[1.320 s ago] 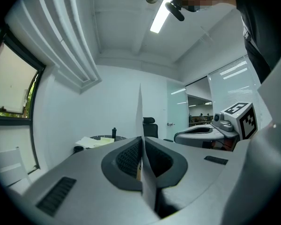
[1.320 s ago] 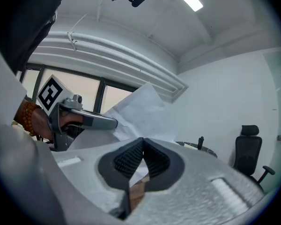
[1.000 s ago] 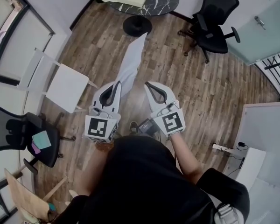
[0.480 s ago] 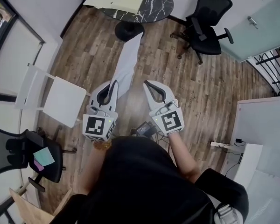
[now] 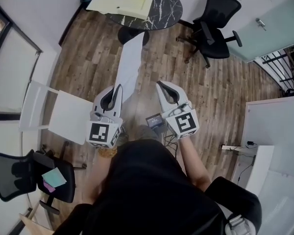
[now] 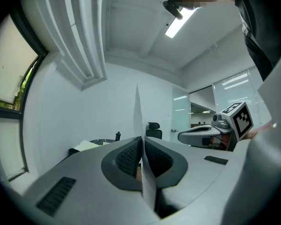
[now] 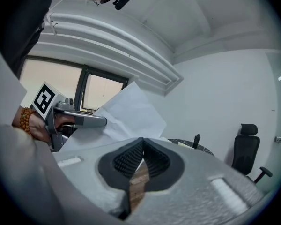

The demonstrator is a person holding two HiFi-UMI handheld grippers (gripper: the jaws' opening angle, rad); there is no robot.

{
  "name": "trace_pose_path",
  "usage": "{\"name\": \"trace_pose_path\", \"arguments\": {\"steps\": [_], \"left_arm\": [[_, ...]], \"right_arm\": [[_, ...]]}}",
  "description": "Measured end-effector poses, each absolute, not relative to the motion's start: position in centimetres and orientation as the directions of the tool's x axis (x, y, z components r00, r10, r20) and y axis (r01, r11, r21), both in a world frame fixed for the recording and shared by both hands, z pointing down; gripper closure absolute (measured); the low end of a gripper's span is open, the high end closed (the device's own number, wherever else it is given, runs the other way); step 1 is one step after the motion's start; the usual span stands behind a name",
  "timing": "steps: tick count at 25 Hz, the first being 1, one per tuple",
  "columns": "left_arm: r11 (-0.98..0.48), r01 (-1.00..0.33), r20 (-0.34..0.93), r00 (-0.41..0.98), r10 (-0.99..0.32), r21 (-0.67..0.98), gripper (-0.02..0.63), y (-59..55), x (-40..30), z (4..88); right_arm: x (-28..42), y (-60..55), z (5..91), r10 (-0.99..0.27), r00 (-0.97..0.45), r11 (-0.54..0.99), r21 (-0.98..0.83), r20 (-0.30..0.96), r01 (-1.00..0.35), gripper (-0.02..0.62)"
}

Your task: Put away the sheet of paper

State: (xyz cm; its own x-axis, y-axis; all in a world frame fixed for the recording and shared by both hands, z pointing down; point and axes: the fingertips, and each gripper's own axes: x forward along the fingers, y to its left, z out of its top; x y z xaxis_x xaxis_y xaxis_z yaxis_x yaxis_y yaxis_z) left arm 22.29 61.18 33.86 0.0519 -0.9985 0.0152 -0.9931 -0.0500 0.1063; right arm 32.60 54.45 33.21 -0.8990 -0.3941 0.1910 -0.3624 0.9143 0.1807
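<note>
wooden floor (image 5: 210, 82) lay beneath the sheet of paper (image 5: 129, 65), held edge-up and pinched by the left tongs (image 5: 119, 87), reaching toward 12 o'clock. right tongs (image 5: 160, 84), at its 3 o'clock, were pressed together, empty. marble counter (image 5: 166, 6) stood beyond.

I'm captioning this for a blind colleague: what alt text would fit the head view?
Seen from above, a person's left gripper is shut on a sheet of paper that reaches toward a round dark table; the right gripper beside it is shut and empty, above a wood floor.
</note>
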Motion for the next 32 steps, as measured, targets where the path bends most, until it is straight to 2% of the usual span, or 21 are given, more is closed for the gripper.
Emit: {"name": "trace_pose_path", "arguments": {"steps": [9, 17, 26, 32], "left_arm": [[-0.066, -0.989, 0.042, 0.073, -0.996, 0.135, 0.595, 56.2, 18.8, 35.8], [-0.074, -0.993, 0.068, 0.08, -0.994, 0.089, 0.595, 46.4, 16.5, 35.9], [-0.082, -0.995, 0.119, 0.089, -0.989, 0.061, 0.595, 35.3, 17.3, 36.7], [-0.051, -0.997, 0.13, 0.059, -0.99, 0.066, 0.595, 32.7, 17.6, 37.4]], "right_arm": [[30.0, 49.2, 34.9, -0.422, -0.881, 0.905, 0.159, 0.215, -0.395, 0.597], [27.3, 39.1, 35.9, -0.417, -0.888, 0.909, 0.102, 0.194, -0.405, 0.597], [27.2, 29.0, 38.4, -0.358, -0.908, 0.933, 0.035, 0.22, -0.359, 0.597], [26.4, 26.6, 39.5, -0.318, -0.92, 0.948, 0.058, 0.231, -0.313, 0.597]]}}
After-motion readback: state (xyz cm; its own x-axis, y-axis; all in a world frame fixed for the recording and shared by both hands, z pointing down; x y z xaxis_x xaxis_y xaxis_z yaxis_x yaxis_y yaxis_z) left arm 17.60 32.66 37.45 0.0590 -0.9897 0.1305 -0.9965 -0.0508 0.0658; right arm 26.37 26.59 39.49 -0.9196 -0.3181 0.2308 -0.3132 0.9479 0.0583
